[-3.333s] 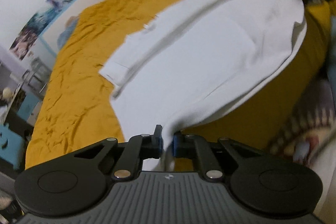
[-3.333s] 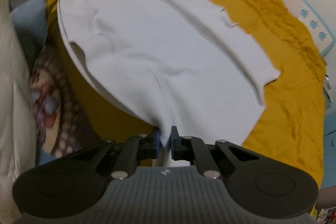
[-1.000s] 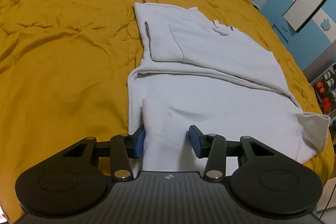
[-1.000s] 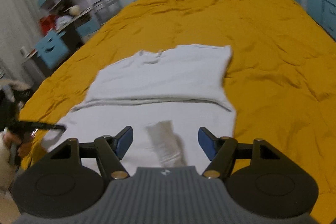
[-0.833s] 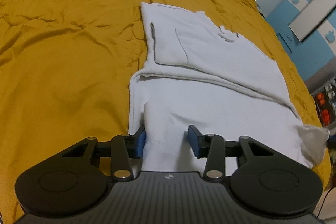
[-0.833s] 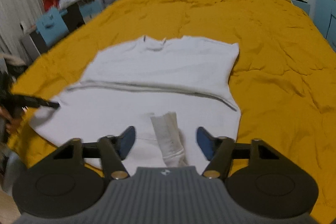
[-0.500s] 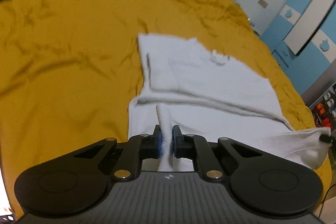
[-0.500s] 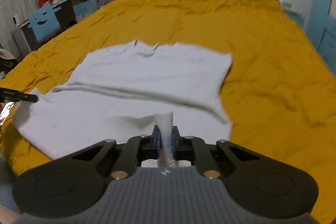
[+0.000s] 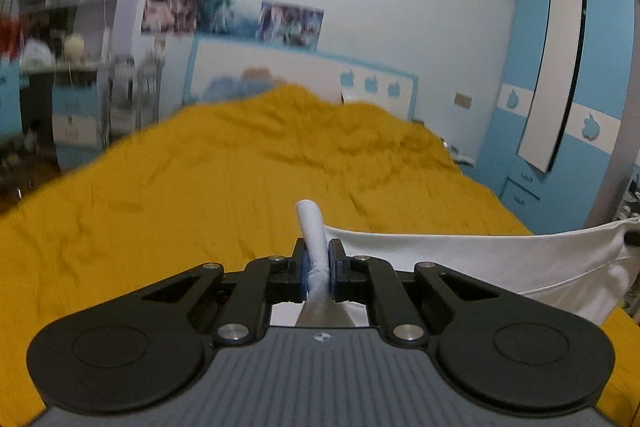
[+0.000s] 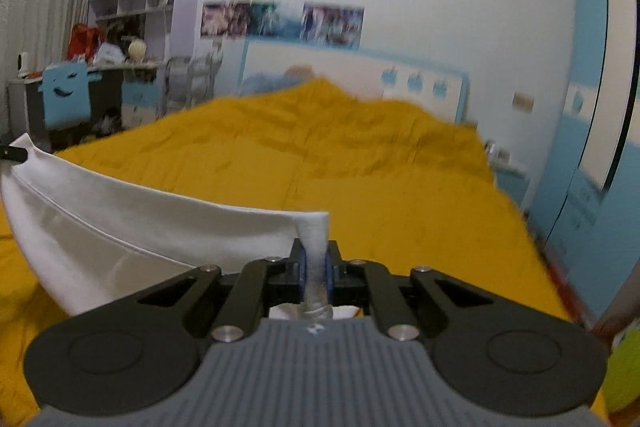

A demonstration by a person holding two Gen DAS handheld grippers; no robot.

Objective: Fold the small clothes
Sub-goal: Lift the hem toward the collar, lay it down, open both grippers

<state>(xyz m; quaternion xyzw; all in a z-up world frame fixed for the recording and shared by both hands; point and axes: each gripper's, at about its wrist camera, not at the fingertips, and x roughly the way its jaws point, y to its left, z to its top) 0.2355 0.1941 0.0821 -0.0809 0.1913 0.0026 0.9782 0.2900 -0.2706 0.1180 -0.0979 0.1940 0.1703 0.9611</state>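
A white T-shirt (image 9: 460, 259) hangs stretched in the air between my two grippers, above the mustard-yellow bedspread (image 9: 200, 187). My left gripper (image 9: 318, 259) is shut on one corner of it, and a roll of white cloth sticks up between the blue pads. My right gripper (image 10: 316, 263) is shut on the other corner of the T-shirt (image 10: 140, 223). In each view the far corner ends at the other gripper's dark tip, at the frame's edge. The lower part of the shirt is hidden beneath the grippers.
The bed fills the lower half of both views, with a white-and-blue headboard (image 9: 304, 79) at its far end. A blue-and-white wardrobe (image 9: 560, 115) stands to the right of the bed. Shelves and a cluttered desk (image 10: 80, 83) stand to the left.
Both grippers shut on the near edge of the half-folded shirt as it lay on the bed. Then both rose and tilted up, lifting that edge off the bedspread.
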